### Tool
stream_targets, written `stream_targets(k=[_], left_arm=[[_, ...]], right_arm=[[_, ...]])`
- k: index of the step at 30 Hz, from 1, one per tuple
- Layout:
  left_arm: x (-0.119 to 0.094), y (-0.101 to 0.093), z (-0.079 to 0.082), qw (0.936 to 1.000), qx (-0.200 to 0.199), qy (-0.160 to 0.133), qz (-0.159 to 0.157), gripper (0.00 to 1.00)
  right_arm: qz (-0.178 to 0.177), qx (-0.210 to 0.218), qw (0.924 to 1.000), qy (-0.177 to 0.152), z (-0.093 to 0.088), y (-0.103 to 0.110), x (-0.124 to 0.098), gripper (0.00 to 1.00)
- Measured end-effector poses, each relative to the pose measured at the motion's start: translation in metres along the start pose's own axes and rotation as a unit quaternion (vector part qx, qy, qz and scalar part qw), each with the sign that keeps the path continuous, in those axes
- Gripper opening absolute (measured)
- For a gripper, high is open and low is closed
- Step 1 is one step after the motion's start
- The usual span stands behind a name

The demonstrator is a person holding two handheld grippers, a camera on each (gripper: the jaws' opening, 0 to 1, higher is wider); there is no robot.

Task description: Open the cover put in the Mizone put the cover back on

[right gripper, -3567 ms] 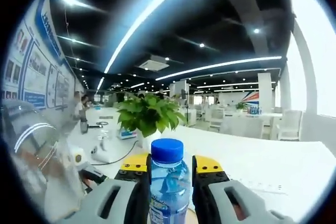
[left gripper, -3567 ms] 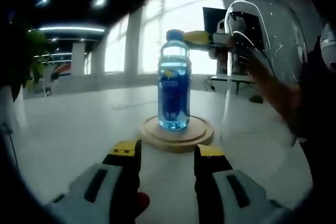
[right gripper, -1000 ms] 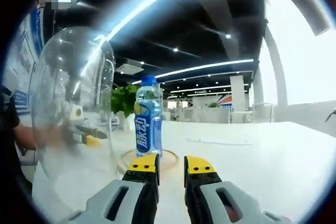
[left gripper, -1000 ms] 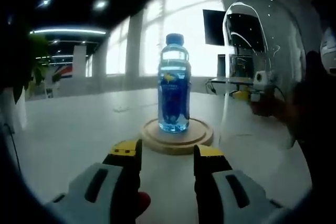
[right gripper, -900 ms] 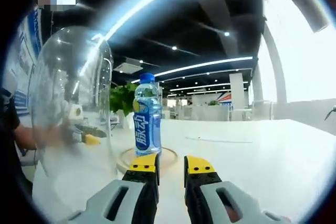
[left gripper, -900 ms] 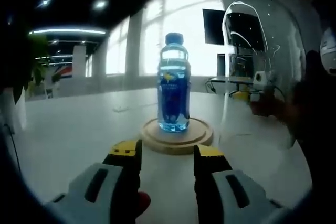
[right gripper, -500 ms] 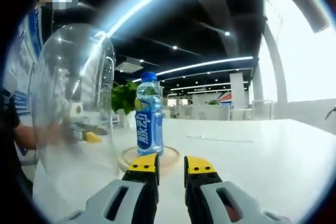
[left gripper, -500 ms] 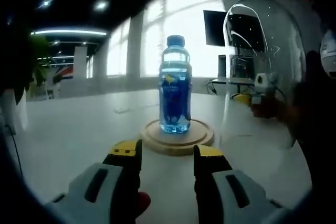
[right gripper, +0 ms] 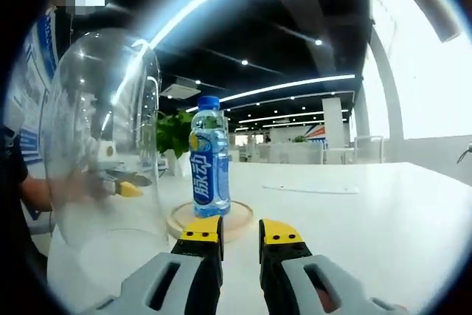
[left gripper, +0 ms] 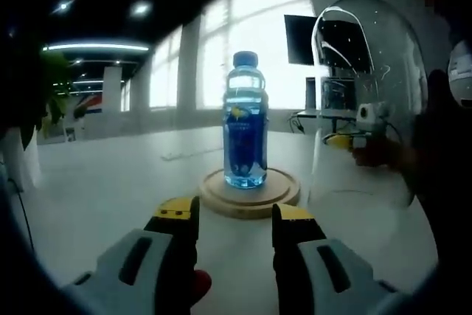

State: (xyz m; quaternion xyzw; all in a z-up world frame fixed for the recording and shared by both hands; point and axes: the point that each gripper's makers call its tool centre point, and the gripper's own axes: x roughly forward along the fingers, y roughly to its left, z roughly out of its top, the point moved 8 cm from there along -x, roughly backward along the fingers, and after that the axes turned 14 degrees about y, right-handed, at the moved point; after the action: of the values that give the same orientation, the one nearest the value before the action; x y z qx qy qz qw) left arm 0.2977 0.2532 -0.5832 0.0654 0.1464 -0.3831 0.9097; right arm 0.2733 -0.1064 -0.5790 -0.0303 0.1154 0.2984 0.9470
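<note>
The Mizone bottle [left gripper: 245, 119] stands straight up in the middle of a round wooden base [left gripper: 248, 191] on the white table [left gripper: 103, 182]. It is blue with a blue cap. In my right gripper view I see the same bottle [right gripper: 209, 156] on the base [right gripper: 237, 221], just past my jaws.

The clear glass cover [left gripper: 369, 101] is off the base. It stands on the table to the right of the bottle, near it but not touching. In my right gripper view the cover [right gripper: 103, 145] is on the left, and through the glass I can see my other gripper's yellow tip.

My left gripper [left gripper: 234, 215] is loose, with a gap between the jaws and nothing in it. My right gripper [right gripper: 240, 232] has its jaws close together and holds nothing.

A green plant [right gripper: 175, 134] sits far behind the bottle.
</note>
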Motion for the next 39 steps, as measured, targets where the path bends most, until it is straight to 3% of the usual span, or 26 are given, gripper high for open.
stream_targets(k=[13, 16, 28, 31, 39], left_arm=[[0.0, 0.001, -0.001, 1.0, 0.0, 0.002, 0.0, 0.32], [-0.002, -0.002, 0.002, 0.9989, -0.029, -0.014, -0.033, 0.32], [-0.014, -0.002, 0.006, 0.9992, -0.006, -0.024, -0.03, 0.35], [-0.022, -0.005, 0.013, 0.9978, 0.015, -0.048, -0.043, 0.36], [-0.046, -0.004, 0.028, 0.991, -0.001, -0.112, -0.074, 0.36]], right_arm=[[0.004, 0.005, 1.0, -0.004, 0.001, 0.002, -0.002, 0.13], [0.004, 0.004, 1.0, -0.003, 0.001, 0.002, -0.002, 0.13], [0.005, 0.012, 0.9998, -0.015, 0.004, -0.001, -0.007, 0.15], [0.008, 0.009, 0.9997, -0.02, 0.005, -0.001, -0.009, 0.17], [0.028, 0.013, 0.9988, -0.038, 0.009, -0.003, -0.014, 0.24]])
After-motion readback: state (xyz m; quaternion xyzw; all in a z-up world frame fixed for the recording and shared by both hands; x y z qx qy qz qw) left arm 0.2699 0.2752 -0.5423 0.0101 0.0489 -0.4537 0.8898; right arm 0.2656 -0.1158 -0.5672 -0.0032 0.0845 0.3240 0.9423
